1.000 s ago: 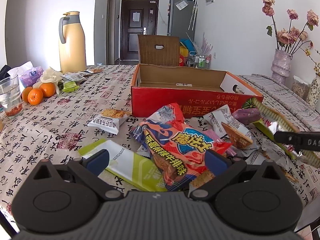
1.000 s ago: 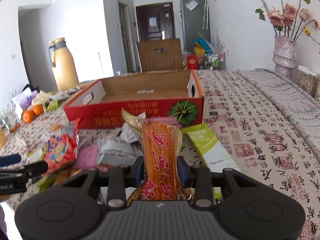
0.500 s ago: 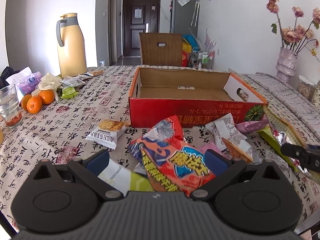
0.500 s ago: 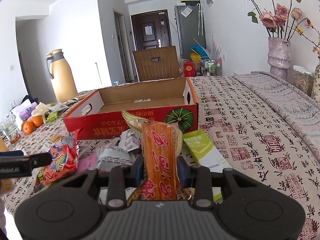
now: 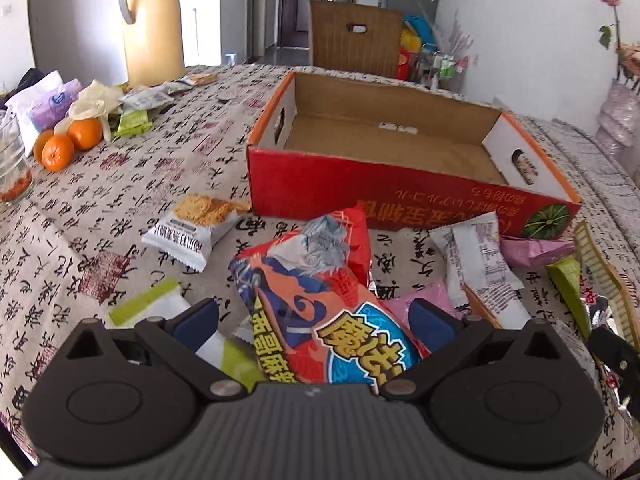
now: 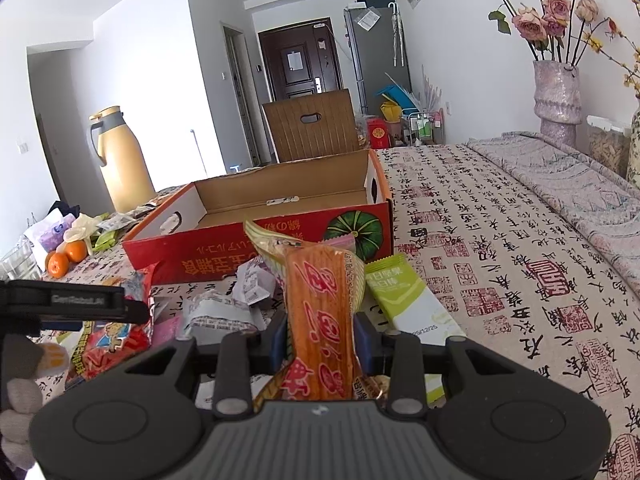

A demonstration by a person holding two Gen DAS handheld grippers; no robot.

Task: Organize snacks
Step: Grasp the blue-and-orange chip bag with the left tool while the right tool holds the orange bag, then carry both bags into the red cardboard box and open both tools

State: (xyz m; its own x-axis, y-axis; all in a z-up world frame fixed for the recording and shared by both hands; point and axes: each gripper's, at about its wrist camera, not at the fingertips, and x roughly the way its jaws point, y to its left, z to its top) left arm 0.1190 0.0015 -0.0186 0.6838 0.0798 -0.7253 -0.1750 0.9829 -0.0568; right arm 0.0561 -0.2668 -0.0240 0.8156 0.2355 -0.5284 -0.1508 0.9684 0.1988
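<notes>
A red cardboard box (image 5: 400,196) (image 6: 256,248) stands open and empty on the patterned tablecloth. In front of it lies a heap of snack packs. My left gripper (image 5: 314,322) is open and low over a red, orange and blue snack bag (image 5: 320,300) that lies between its blue pads (image 5: 196,324); the left pad is clear of it. In the right wrist view its black finger (image 6: 80,300) reaches over that bag (image 6: 112,340). My right gripper (image 6: 320,340) is shut on an orange snack packet (image 6: 320,300), held upright in front of the box.
A white noodle pack (image 5: 192,228), pink and white packs (image 5: 480,268) and a green-white pack (image 6: 404,300) lie around. Oranges (image 5: 68,142), a glass (image 5: 12,168) and a yellow thermos (image 5: 152,28) stand at the left. A flower vase (image 6: 558,92) is at the right, a chair (image 6: 312,124) behind.
My left gripper has slid forward and tipped down, so the red bag sits deeper between its fingers. Seen from the right wrist, it has moved right. The right gripper keeps its packet still.
</notes>
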